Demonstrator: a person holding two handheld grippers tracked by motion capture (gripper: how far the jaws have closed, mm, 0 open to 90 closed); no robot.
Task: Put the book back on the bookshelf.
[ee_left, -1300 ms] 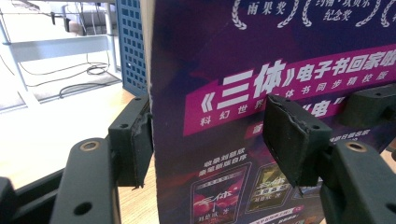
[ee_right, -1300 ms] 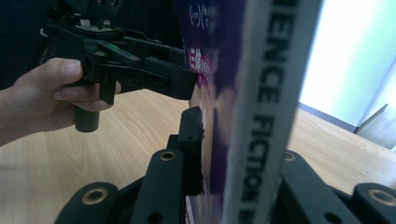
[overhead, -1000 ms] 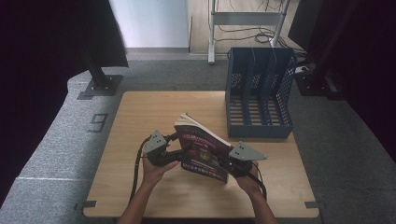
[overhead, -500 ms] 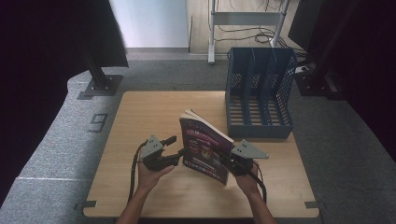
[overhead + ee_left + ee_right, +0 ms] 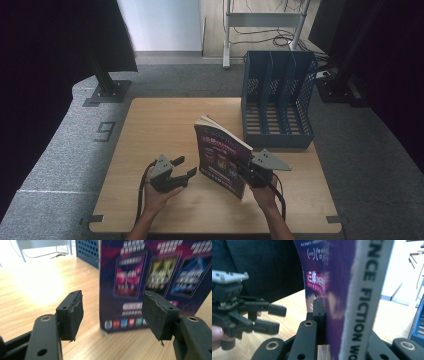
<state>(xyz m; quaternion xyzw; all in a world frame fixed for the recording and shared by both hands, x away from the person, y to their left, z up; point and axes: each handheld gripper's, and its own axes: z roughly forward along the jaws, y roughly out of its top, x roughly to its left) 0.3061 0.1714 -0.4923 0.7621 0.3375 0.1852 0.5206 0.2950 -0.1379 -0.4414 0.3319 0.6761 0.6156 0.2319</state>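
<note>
A paperback book (image 5: pixel 220 155) with a purple cover stands on its lower edge on the wooden table (image 5: pixel 150 125), tilted a little. My right gripper (image 5: pixel 246 172) is shut on it near the spine (image 5: pixel 364 302), with one black finger (image 5: pixel 318 312) pressed against the cover. My left gripper (image 5: pixel 186 166) sits low to the left of the book, open and apart from it. In the left gripper view its pads (image 5: pixel 75 315) stand wide with nothing between them, and the book cover (image 5: pixel 150 277) faces them a short way ahead. The left gripper (image 5: pixel 277 317) also shows in the right gripper view.
A blue slotted file rack (image 5: pixel 277 100) stands at the table's back right, just behind the book; its corner (image 5: pixel 90 252) shows past the cover. A bare stretch of the table (image 5: pixel 37 285) lies to the left. Dark stands and cables sit on the floor beyond.
My left gripper has drawn back from the book's left edge, moving left and down toward the table. The book stands a little more upright in the right gripper, which has stayed put.
</note>
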